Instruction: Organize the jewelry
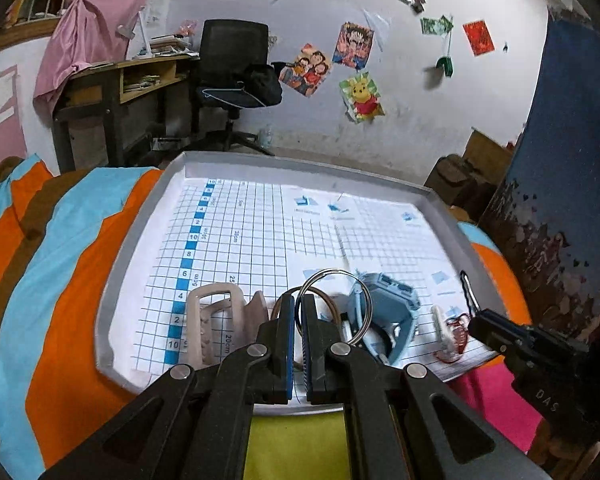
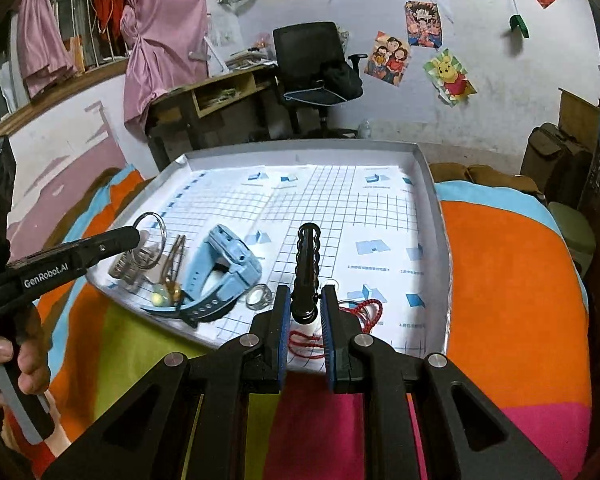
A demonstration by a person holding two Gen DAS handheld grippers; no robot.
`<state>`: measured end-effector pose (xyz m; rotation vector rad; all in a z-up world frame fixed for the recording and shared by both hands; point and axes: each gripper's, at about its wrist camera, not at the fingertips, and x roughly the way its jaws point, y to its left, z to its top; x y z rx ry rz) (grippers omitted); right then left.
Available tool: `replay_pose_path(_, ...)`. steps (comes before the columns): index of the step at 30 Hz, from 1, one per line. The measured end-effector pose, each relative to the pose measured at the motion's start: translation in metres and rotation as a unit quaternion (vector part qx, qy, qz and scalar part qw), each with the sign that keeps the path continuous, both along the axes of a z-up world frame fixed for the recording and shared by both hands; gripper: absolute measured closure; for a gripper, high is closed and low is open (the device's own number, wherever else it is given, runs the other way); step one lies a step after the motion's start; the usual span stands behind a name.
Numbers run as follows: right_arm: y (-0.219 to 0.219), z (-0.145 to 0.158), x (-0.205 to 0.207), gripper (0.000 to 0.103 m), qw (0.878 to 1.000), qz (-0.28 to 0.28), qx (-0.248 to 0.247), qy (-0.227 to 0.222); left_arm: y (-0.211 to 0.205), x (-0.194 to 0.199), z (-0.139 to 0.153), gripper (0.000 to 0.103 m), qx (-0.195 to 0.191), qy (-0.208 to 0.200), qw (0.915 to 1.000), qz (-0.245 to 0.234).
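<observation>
My left hand-held gripper (image 1: 298, 322) is clenched on a metal key ring (image 1: 334, 304), holding it upright over the near edge of the tray (image 1: 112, 280), while my right hand-held gripper (image 2: 305, 312) grasps a black wavy hair clip (image 2: 307, 268) whose long axis runs from the near edge toward the far edge, tip pointing away from me. I judge the thin ring could twist or slip from the pads and drop onto the blue watch (image 2: 228, 268) lying just beside it. The red cord (image 2: 364, 308) near my right fingers could also snag as I move.
</observation>
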<state>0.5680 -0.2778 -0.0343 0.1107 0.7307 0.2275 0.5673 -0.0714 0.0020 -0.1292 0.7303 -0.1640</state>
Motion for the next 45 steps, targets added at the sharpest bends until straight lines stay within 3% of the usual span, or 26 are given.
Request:
replay_pose_path(11, 0.005, -0.014, 0.011, 0.088, 1.0, 0.005, -0.006, 0.023, -0.011, 0.005, -0.014, 0.098, 0.036, 0.021, 0.999, 0.016)
replay_pose_path(14, 0.004, -0.014, 0.009, 0.082, 1.0, 0.004, -0.005, 0.02, -0.01, 0.004, -0.013, 0.095, 0.031, 0.025, 0.9991, 0.017)
replay_pose_path(16, 0.0, -0.012, 0.007, 0.074, 1.0, 0.0, -0.004, 0.016, -0.009, 0.004, -0.013, 0.089, 0.026, 0.027, 0.9992, 0.015)
replay_pose_path(18, -0.003, -0.01, 0.005, 0.073, 1.0, -0.004, -0.002, 0.011, -0.01, 0.003, -0.011, 0.076, 0.019, 0.027, 0.9994, 0.014)
replay_pose_path(21, -0.008, 0.0, -0.001, 0.072, 1.0, -0.014, -0.007, -0.007, -0.008, -0.001, -0.004, 0.069, -0.005, 0.021, 0.9997, 0.013)
replay_pose_path(24, -0.015, 0.014, -0.008, 0.058, 0.999, -0.027, -0.008, -0.029, -0.004, -0.003, 0.004, 0.053, -0.019, 0.017, 0.9995, 0.018)
replay_pose_path(27, -0.023, 0.033, -0.019, 0.05, 0.998, -0.039, -0.005, -0.052, 0.0, -0.016, 0.02, 0.033, -0.033, -0.013, 0.9989, 0.032)
replay_pose_path(32, -0.029, 0.064, -0.042, 0.037, 0.995, -0.051, -0.007, -0.08, 0.005, -0.038, 0.047, 0.017, -0.042, -0.051, 0.997, 0.04)
replay_pose_path(36, -0.032, 0.085, -0.064, 0.019, 0.993, -0.056, -0.002, -0.103, 0.012, -0.066, 0.068, 0.0, -0.046, -0.096, 0.993, 0.051)
replay_pose_path(40, -0.032, 0.105, -0.094, 0.003, 0.99, -0.051, 0.003, -0.132, 0.016, -0.097, 0.082, 0.0, -0.026, -0.137, 0.9883, 0.062)
replay_pose_path(45, -0.028, 0.128, -0.14, 0.002, 0.985, -0.043, -0.001, -0.166, 0.02, -0.144, 0.093, 0.0, -0.011, -0.18, 0.9819, 0.059)
